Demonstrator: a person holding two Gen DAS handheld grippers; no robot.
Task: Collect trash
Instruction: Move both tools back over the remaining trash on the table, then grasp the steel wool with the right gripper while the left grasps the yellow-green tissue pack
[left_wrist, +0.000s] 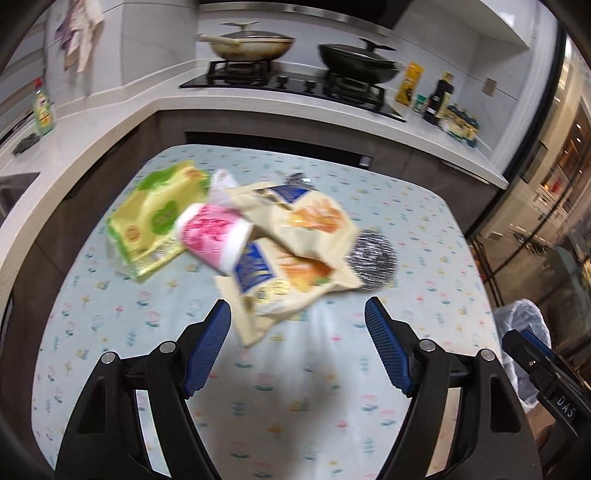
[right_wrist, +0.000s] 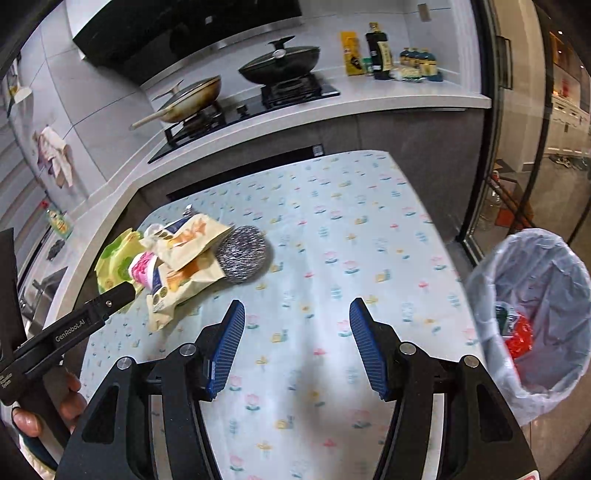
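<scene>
Both claws spread wide, empty: left claw (left_wrist: 297, 314) hovers just short of the wrappers (left_wrist: 291, 254); right claw (right_wrist: 295, 314) sits over bare desk (right_wrist: 369, 229), beside the bin (right_wrist: 535, 314). Trash is one overlapping heap at the desk's far left: cream wrappers, pink cup (left_wrist: 214, 236), green pack (left_wrist: 155, 218), with a steel scrubber (left_wrist: 373, 258) touching the wrappers. Risks, as I judge them: pinching one wrapper drags or scatters the others; the scrubber snags and rides along into the bin; slick film slips out mid-carry.
</scene>
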